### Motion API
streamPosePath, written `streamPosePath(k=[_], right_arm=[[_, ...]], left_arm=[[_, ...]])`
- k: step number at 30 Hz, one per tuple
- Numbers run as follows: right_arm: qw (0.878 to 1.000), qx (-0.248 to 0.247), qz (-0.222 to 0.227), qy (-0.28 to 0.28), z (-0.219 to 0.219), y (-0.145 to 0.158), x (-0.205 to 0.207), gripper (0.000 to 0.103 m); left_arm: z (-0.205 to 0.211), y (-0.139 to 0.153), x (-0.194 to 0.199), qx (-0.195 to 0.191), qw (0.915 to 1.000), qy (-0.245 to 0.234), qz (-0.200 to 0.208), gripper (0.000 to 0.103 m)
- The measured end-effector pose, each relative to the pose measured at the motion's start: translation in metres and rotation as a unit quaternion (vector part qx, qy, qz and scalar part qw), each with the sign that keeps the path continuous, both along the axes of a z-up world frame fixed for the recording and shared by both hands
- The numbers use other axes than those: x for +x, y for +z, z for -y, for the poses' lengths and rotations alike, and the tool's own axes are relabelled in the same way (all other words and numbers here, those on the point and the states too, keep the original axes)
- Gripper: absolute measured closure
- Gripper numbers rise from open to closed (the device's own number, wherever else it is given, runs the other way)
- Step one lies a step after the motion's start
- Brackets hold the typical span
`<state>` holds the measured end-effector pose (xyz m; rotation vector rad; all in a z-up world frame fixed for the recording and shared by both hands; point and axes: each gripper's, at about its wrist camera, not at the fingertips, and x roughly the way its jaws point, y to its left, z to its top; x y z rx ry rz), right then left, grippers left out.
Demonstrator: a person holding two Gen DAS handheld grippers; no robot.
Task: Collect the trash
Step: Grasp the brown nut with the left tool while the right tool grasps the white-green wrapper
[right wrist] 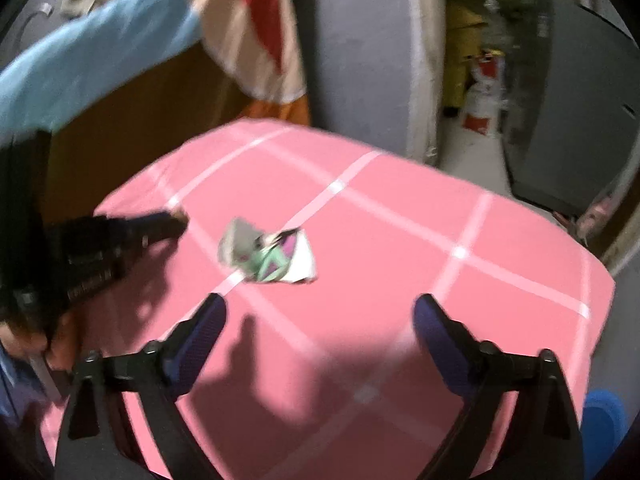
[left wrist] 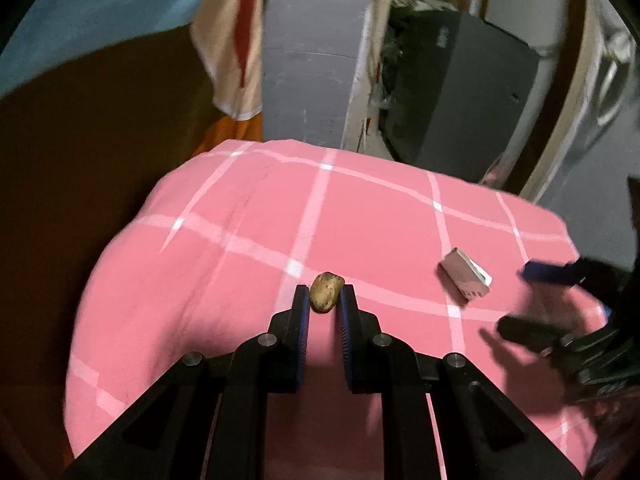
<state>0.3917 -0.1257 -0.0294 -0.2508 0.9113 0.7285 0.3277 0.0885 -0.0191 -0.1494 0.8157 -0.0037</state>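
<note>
On the pink checked cloth (left wrist: pixel 248 240), left tool (left wrist: pixel 325 292) clamped on brown lump (left wrist: pixel 326 291); right tool (right wrist: pixel 318 312) agape near crumpled carton (right wrist: pixel 268 256), print unreadable.

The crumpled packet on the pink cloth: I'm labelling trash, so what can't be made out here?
- Crumpled packet, right wrist view: motion blur hides its print.
- Brown lump, left wrist view: the left tongs cover its sides.
- Right tongs, left wrist view: blurred, cut by the frame edge.

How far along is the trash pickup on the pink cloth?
In hand: the left gripper is shut on a small brown lump at its fingertips. Left: a crumpled carton lies on the pink checked cloth, ahead of the right gripper, whose jaws stand open and clear of it. No bin or already collected trash shows in either view, so nothing looks finished.
</note>
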Motion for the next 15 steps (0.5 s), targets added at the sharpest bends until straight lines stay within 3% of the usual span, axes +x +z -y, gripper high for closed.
streamPosePath(k=[3,9,13,15], right_arm=[[1.0,-0.015,0.001,0.015,-0.012,-0.004,0.0,0.022],[1.0,-0.019,0.008,0.01,-0.02,-0.008,0.007,0.038],[1.0,-0.015,0.011,0.009,-0.025,-0.008,0.009,0.061],[1.0,-0.017,0.013,0.014,-0.028,-0.008,0.008,0.066]], left_arm=[[-0.004,0.002,0.0,-0.016,0.9999,0.0,0.003,0.091],[-0.008,0.005,-0.001,-0.032,0.9995,0.0,0.003,0.091],[-0.009,0.005,-0.001,-0.031,0.9995,-0.001,0.003,0.091],[-0.008,0.005,-0.002,-0.029,0.9996,-0.003,0.003,0.091]])
